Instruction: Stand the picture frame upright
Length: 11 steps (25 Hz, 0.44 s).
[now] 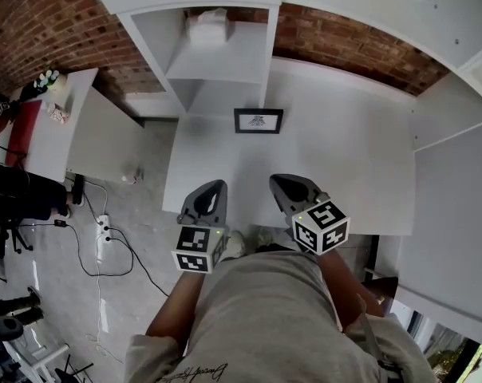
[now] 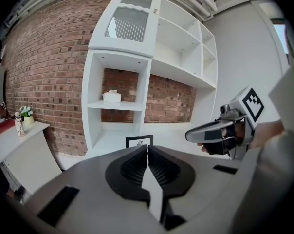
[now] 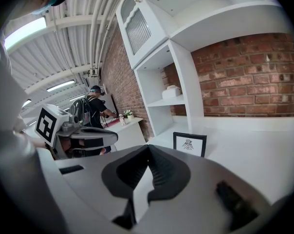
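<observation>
Count: 1 frame [image 1: 258,120], 2 grippers, 1 table [image 1: 361,166], 1 shelf unit [image 1: 217,70], 1 box [image 1: 207,24] on a shelf in it. Also 1 side table [image 1: 61,138] off left carrying 1 plant [image 1: 48,79], and 1 power strip [image 1: 104,230] with cables on the floor left of me.

My left gripper [image 1: 217,185]: jaws fully together, nothing in them. My right gripper [image 1: 278,179]: same, pads meeting, empty. Both hover side by side over the near edge of the table, apart from each other, tips pointing far.

Frame stands upright at the far side of the table. It has a black border, a white mat and a small dark print facing me. It sits just in front of the shelf unit's bottom bay, by the right upright. It's far of both grippers and well apart from them, roughly between their two lines and a bit closer to the right one's.

Between tips and frame there is only plain white tabletop. The shelf unit is close behind the frame, and the brick wall [image 1: 345,42] runs behind that. A white wall panel closes off the table's right side.

Right gripper view also catches 1 person [image 3: 91,108] standing far left by the side table.
</observation>
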Available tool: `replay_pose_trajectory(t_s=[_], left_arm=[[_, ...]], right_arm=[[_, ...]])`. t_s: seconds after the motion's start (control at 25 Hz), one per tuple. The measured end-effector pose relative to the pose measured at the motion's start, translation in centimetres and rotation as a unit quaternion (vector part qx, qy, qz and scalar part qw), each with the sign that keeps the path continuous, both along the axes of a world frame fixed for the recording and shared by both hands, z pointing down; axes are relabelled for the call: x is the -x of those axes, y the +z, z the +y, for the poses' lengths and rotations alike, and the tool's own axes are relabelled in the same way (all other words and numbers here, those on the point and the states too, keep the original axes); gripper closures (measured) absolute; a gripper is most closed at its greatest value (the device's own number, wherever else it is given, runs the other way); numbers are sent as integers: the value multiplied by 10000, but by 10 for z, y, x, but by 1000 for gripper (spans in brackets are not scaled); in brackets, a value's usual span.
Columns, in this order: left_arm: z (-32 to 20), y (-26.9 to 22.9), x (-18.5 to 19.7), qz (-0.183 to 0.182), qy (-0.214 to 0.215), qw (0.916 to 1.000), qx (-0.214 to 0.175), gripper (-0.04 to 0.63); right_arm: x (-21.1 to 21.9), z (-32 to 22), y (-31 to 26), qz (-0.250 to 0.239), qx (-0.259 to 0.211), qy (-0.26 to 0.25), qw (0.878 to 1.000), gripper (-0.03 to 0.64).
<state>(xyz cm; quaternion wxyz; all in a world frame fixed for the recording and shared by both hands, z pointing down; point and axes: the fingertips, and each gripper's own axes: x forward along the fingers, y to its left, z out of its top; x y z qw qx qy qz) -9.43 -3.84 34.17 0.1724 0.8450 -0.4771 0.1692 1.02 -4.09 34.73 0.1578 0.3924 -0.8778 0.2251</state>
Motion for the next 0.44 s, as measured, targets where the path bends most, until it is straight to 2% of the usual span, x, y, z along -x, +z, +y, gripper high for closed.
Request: replay_pose_trajectory(t_s=[0.44], left_arm=[[4, 3, -16, -20, 167, 9998, 58, 578]], right_arm=[[-1, 0, 0, -2, 50, -63, 10000, 589]])
